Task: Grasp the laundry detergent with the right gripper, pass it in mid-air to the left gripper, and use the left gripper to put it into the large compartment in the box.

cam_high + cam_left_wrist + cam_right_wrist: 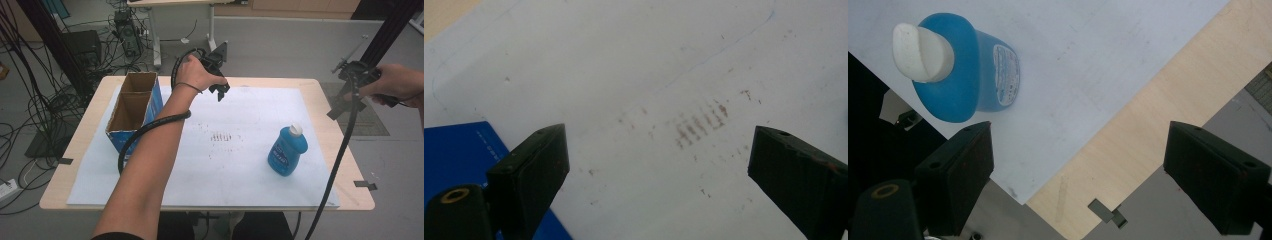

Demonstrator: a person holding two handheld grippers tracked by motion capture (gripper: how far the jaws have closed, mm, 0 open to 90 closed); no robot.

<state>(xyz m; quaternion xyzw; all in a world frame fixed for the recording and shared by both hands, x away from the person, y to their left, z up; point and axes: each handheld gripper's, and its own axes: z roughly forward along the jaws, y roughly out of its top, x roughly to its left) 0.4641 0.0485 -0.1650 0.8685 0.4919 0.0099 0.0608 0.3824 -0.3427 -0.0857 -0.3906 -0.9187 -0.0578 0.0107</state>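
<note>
Black jaws on the left gripper (220,93) are standing wide apart with nothing between them, hanging over the far part of the white paper sheet (240,165) that's covering most of the light wooden table (345,150). In the left gripper view those jaws are looking down at a patch of brownish smudge marks (699,125) on the sheet, and a corner of the blue cardboard box (459,150) is poking in at the lower left.

Right gripper (345,105) is doing pretty much the same thing: jaws spread open, gripping nothing, held up in the air off the right edge of the table. In its own view it's peering down past the table edge, with the blue plastic bottle with the white cap (953,67) sitting off to one side of the jaws, well apart from them.

Moving outward, that bottle (287,149) is standing upright on the right half of the sheet, nearer to the right gripper than to the left one, untouched by either. The open-topped box (134,107), split into two compartments, is sitting at the left edge of the sheet, just beside the person's left forearm (145,165).
</note>
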